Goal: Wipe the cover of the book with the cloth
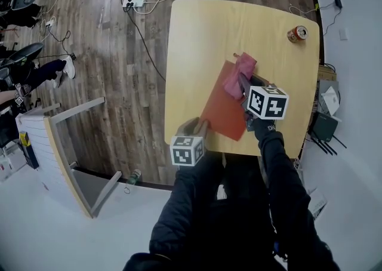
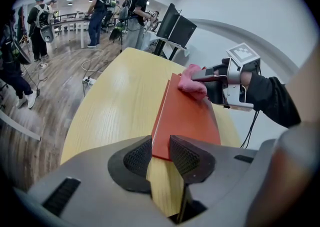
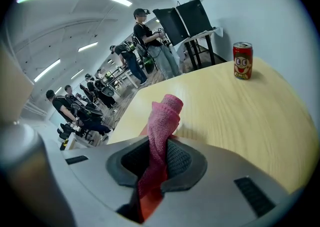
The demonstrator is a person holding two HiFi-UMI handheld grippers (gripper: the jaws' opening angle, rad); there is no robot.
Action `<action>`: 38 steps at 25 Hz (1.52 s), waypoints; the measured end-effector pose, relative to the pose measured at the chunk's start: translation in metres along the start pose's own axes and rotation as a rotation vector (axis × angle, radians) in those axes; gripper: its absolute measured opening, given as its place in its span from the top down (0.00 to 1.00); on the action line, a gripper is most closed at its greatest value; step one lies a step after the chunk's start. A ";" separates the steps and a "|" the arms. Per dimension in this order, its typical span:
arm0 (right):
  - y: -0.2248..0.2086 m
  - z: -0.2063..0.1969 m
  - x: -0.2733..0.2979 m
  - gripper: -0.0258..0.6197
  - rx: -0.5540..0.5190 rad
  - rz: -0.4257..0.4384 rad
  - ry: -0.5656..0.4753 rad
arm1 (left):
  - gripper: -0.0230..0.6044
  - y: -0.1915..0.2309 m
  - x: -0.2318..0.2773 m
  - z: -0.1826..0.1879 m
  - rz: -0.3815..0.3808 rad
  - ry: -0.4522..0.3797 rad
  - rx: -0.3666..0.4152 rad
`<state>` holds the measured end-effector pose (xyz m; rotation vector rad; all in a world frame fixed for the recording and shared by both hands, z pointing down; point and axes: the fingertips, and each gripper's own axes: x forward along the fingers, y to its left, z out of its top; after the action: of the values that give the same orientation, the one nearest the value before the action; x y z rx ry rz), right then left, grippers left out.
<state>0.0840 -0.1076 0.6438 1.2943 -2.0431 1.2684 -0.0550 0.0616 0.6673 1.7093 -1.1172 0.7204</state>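
An orange-red book (image 1: 222, 108) lies flat on the light wooden table (image 1: 203, 31), near its front edge. My left gripper (image 1: 200, 128) holds the book's near corner, with both pads closed on its edge (image 2: 161, 146). A pink cloth (image 1: 240, 73) rests on the far part of the cover, bunched up. My right gripper (image 1: 242, 86) is shut on this cloth (image 3: 164, 121), which stands up between its jaws and hangs down behind them. From the left gripper view the cloth (image 2: 192, 85) sits on the book (image 2: 187, 116) with the right gripper (image 2: 212, 85) behind it.
A red drinks can (image 1: 297, 33) stands at the table's far right corner (image 3: 242, 60). A power strip (image 1: 134, 3) and cables lie on the wooden floor. A pale cabinet (image 1: 59, 150) stands to the left. Several people stand in the background.
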 end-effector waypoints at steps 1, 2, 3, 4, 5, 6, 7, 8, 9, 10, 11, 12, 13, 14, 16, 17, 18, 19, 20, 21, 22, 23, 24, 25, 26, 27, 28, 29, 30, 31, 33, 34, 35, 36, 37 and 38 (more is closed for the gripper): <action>-0.002 -0.001 -0.002 0.84 0.000 -0.005 0.000 | 0.75 0.001 0.000 0.000 0.001 0.000 0.000; -0.005 -0.001 -0.004 0.84 0.000 -0.009 0.000 | 0.75 0.001 0.000 0.000 0.003 -0.001 0.002; -0.007 -0.002 -0.006 0.84 0.001 -0.014 0.000 | 0.75 0.001 0.000 0.000 0.006 0.000 0.003; -0.009 -0.003 -0.008 0.84 0.003 -0.018 -0.001 | 0.75 0.001 0.000 0.000 0.008 0.002 0.005; -0.012 -0.004 -0.010 0.84 0.003 -0.022 -0.001 | 0.75 0.001 0.000 0.000 0.011 0.004 0.006; -0.015 -0.005 -0.013 0.84 0.003 -0.026 -0.001 | 0.75 0.001 0.000 0.000 0.012 0.005 0.007; -0.018 -0.005 -0.015 0.84 0.003 -0.030 -0.001 | 0.75 0.000 0.000 0.000 0.014 0.005 0.008; -0.020 -0.006 -0.017 0.84 0.002 -0.033 -0.001 | 0.75 0.000 0.001 -0.001 0.016 0.005 0.009; -0.023 -0.007 -0.018 0.84 0.002 -0.035 -0.001 | 0.75 0.000 0.001 -0.001 0.017 0.005 0.010; -0.025 -0.007 -0.020 0.84 0.003 -0.039 -0.001 | 0.75 0.000 0.001 0.000 0.018 0.004 0.010; -0.028 -0.008 -0.022 0.84 0.004 -0.043 -0.001 | 0.75 0.001 0.001 -0.001 0.019 0.005 0.009; -0.030 -0.008 -0.024 0.84 0.003 -0.048 -0.002 | 0.75 0.001 0.001 -0.002 0.021 0.007 0.009; -0.032 -0.009 -0.026 0.84 0.003 -0.052 -0.002 | 0.75 0.002 0.002 -0.002 0.022 0.010 0.010; -0.034 -0.009 -0.028 0.84 0.001 -0.057 -0.001 | 0.75 0.001 0.001 -0.003 0.024 0.011 0.010; -0.040 -0.011 -0.033 0.84 -0.003 -0.067 0.001 | 0.75 0.000 0.002 -0.003 0.026 0.014 0.012; -0.043 -0.012 -0.035 0.84 -0.004 -0.072 0.002 | 0.75 0.000 0.002 -0.003 0.028 0.015 0.013; -0.045 -0.013 -0.037 0.84 -0.004 -0.076 0.002 | 0.75 0.000 0.002 -0.003 0.029 0.016 0.013; -0.047 -0.014 -0.039 0.84 -0.004 -0.080 0.002 | 0.75 0.000 0.002 -0.003 0.030 0.016 0.013; -0.049 -0.015 -0.041 0.84 -0.003 -0.083 0.001 | 0.75 0.000 0.002 -0.003 0.030 0.015 0.013; -0.051 -0.016 -0.043 0.84 -0.003 -0.085 0.000 | 0.75 0.000 0.001 -0.002 0.029 0.014 0.011; -0.053 -0.017 -0.045 0.84 -0.004 -0.087 0.000 | 0.75 -0.001 0.001 -0.002 0.028 0.013 0.009; -0.054 -0.017 -0.046 0.84 -0.006 -0.090 0.001 | 0.75 -0.001 0.001 -0.002 0.027 0.012 0.007; -0.056 -0.018 -0.047 0.84 -0.009 -0.093 0.001 | 0.75 -0.001 0.001 -0.002 0.027 0.011 0.007; -0.057 -0.018 -0.049 0.84 -0.013 -0.097 0.003 | 0.75 -0.001 0.001 -0.001 0.027 0.010 0.006; -0.059 -0.019 -0.050 0.84 -0.017 -0.101 0.004 | 0.75 -0.001 0.001 -0.001 0.027 0.009 0.007; -0.060 -0.019 -0.052 0.84 -0.021 -0.105 0.007 | 0.75 -0.001 0.001 -0.001 0.028 0.008 0.007; -0.062 -0.020 -0.054 0.84 -0.025 -0.109 0.010 | 0.75 -0.001 0.001 -0.001 0.029 0.008 0.007; -0.063 -0.020 -0.056 0.84 -0.030 -0.112 0.012 | 0.75 -0.001 0.001 -0.001 0.030 0.008 0.007; -0.063 -0.020 -0.059 0.84 -0.033 -0.113 0.012 | 0.75 -0.002 0.001 -0.001 0.031 0.007 0.007; -0.062 -0.020 -0.062 0.84 -0.035 -0.112 0.010 | 0.75 -0.002 0.001 -0.001 0.031 0.007 0.007; -0.057 -0.016 -0.069 0.84 -0.032 -0.100 -0.002 | 0.75 -0.002 0.001 -0.002 0.032 0.006 0.005; -0.053 -0.014 -0.071 0.84 -0.029 -0.089 -0.010 | 0.75 -0.002 0.001 -0.002 0.032 0.006 0.005; -0.047 -0.012 -0.073 0.84 -0.024 -0.074 -0.018 | 0.75 -0.002 0.001 -0.002 0.032 0.006 0.004; -0.041 -0.009 -0.075 0.84 -0.019 -0.057 -0.027 | 0.75 -0.002 0.001 -0.002 0.032 0.006 0.004; -0.034 -0.007 -0.076 0.84 -0.014 -0.039 -0.034 | 0.75 -0.002 0.000 -0.002 0.032 0.007 0.004; -0.026 -0.005 -0.077 0.84 -0.012 -0.022 -0.041 | 0.75 -0.002 0.000 -0.002 0.033 0.007 0.003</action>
<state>0.1435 -0.0693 0.6033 1.3443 -2.0553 1.2282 -0.0531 0.0636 0.6676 1.6933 -1.1426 0.7478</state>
